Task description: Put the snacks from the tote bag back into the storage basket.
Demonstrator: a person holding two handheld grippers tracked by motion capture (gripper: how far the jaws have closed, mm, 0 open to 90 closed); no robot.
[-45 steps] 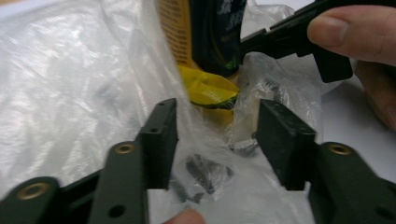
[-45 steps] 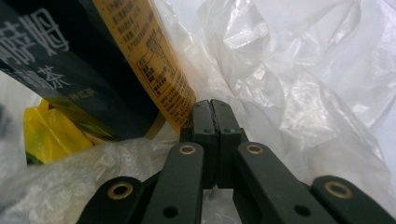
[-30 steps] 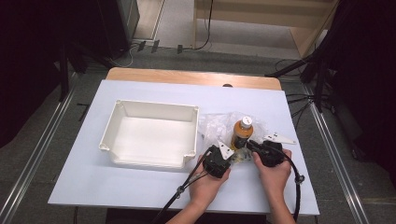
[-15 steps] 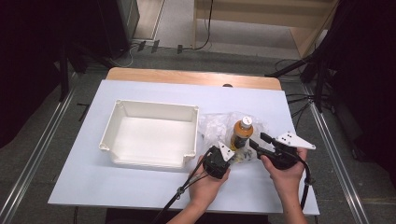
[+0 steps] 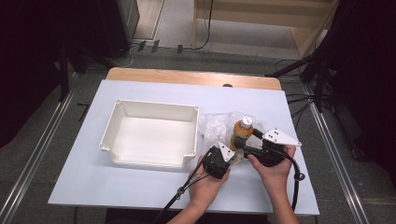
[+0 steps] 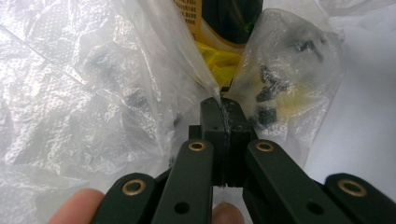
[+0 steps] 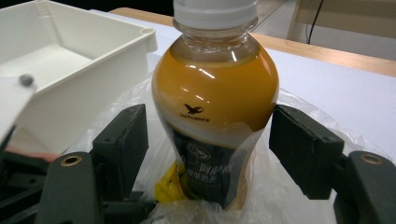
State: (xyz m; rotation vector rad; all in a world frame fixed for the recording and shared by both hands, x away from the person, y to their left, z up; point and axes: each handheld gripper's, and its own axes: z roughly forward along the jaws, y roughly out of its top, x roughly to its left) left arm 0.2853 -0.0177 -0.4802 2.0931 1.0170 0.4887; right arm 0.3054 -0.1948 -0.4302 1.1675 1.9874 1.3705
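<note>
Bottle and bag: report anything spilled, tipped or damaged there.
Nothing stands out. The bottle stands upright, capped, inside the crumpled clear bag, with no liquid on the table. The left gripper pinches the bag; the right gripper straddles the bottle, open.

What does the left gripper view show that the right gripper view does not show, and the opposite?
Left gripper view alone: the left tongs shut on a fold of the plastic bag, with fingertips at the bottom edge. Right gripper view alone: the right tongs open on either side of the bottle, its white cap, the white bin and the table. Both share the bottle's dark label and the clear bag around its base.
</note>
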